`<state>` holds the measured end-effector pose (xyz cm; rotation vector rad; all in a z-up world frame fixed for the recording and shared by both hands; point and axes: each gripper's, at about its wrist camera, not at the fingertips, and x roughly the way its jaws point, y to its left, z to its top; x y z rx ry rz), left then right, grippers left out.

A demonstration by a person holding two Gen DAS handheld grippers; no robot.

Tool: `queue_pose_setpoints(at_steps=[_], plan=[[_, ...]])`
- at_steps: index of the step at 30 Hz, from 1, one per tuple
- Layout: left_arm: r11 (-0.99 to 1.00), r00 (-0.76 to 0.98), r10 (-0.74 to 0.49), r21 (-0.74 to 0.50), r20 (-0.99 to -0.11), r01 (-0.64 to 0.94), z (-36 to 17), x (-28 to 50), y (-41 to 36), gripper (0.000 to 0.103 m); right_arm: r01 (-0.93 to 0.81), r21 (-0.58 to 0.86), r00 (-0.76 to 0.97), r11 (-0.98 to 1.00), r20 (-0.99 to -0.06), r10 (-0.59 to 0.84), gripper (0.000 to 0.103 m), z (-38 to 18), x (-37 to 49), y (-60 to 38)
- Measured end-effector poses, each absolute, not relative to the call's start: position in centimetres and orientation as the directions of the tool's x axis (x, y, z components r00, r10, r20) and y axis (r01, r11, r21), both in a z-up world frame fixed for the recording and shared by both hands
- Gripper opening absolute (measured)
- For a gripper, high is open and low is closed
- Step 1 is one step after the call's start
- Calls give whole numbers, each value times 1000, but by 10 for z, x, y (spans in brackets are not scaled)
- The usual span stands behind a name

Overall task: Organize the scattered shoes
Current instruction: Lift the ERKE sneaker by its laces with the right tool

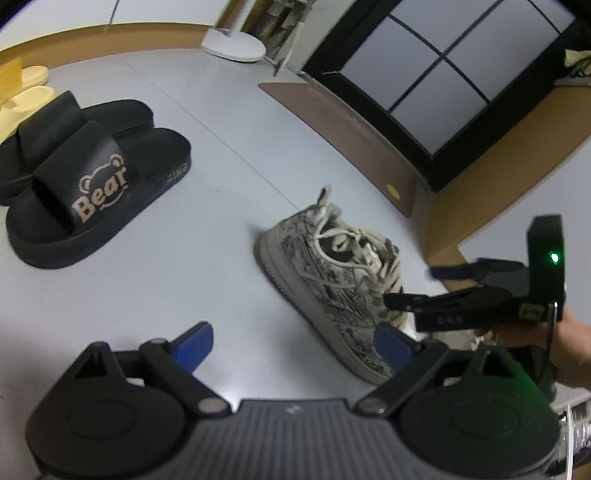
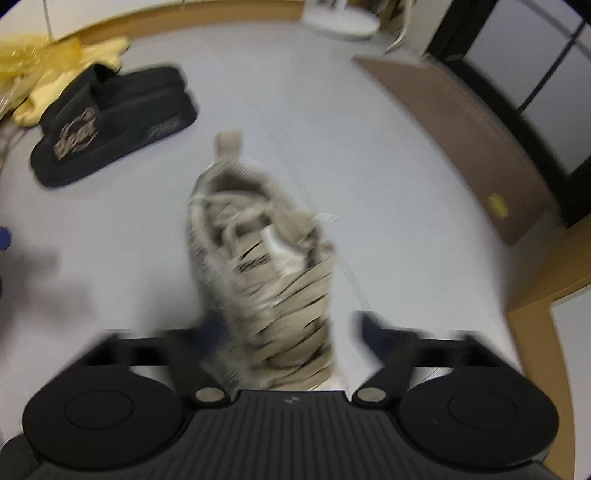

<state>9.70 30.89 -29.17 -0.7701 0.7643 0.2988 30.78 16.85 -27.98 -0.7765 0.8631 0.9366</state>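
A grey patterned sneaker (image 1: pixel 332 280) (image 2: pixel 258 266) with pale laces lies on the light floor. My right gripper (image 1: pixel 417 288) (image 2: pixel 291 332) hangs over the shoe's laced part, held by a hand (image 1: pixel 532 332). It is open and its jaws stand wide on either side of the shoe; the right wrist view is blurred. My left gripper (image 1: pixel 295 345) is open just left of the sneaker's near end, with bare floor between its blue pads (image 1: pixel 195 343). A pair of black "Bear" slides (image 1: pixel 92 184) (image 2: pixel 110 122) sits side by side at the left. Behind them lie yellow slippers (image 1: pixel 29 92) (image 2: pixel 99 51).
A brown mat (image 1: pixel 351 136) (image 2: pixel 461 140) lies before a black-framed glass door (image 1: pixel 443 74). A white round stand base (image 1: pixel 234 46) (image 2: pixel 343 22) sits at the back. A wooden skirting corner (image 1: pixel 443 229) juts out right of the sneaker.
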Motion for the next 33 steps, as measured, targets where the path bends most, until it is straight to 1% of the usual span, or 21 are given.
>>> queue_pose_setpoints(at_steps=[3, 5, 6, 7, 9, 13, 19, 23, 29, 31, 33], plan=[[694, 691, -40, -518, -722, -500, -294, 100, 309, 95, -892, -173, 324, 417, -889, 325, 103, -297, 315, 174], [697, 687, -53, -520, -725, -494, -296, 101, 308, 95, -880, -171, 329, 443, -893, 308, 101, -311, 314, 180], [698, 687, -57, -521, -724, -492, -296, 101, 310, 95, -873, -162, 322, 461, -901, 292, 91, -318, 314, 181], [698, 687, -60, -523, -724, -490, -296, 102, 311, 95, -864, -148, 308, 481, -911, 273, 92, -328, 314, 183], [696, 686, -51, -518, -726, -497, -297, 101, 313, 95, -853, -138, 307, 504, -913, 270, 92, -333, 315, 184], [687, 682, -52, -522, -729, -505, -299, 100, 314, 95, -826, -103, 287, 554, -923, 257, 86, -334, 326, 181], [716, 714, -34, -515, -700, -471, -290, 100, 310, 95, -714, -90, 318, 695, -925, 207, 86, -334, 341, 176], [721, 721, -54, -527, -691, -450, -285, 102, 311, 95, -636, -95, 333, 766, -929, 162, 86, -339, 344, 182], [701, 722, -22, -526, -692, -482, -286, 95, 316, 95, -557, -98, 332, 825, -936, 113, 85, -342, 358, 180], [698, 727, -11, -526, -686, -486, -285, 94, 318, 95, -518, -110, 346, 848, -934, 91, 85, -343, 363, 177], [709, 735, -4, -520, -678, -476, -282, 95, 317, 95, -441, -87, 364, 893, -927, 90, 85, -343, 370, 167]])
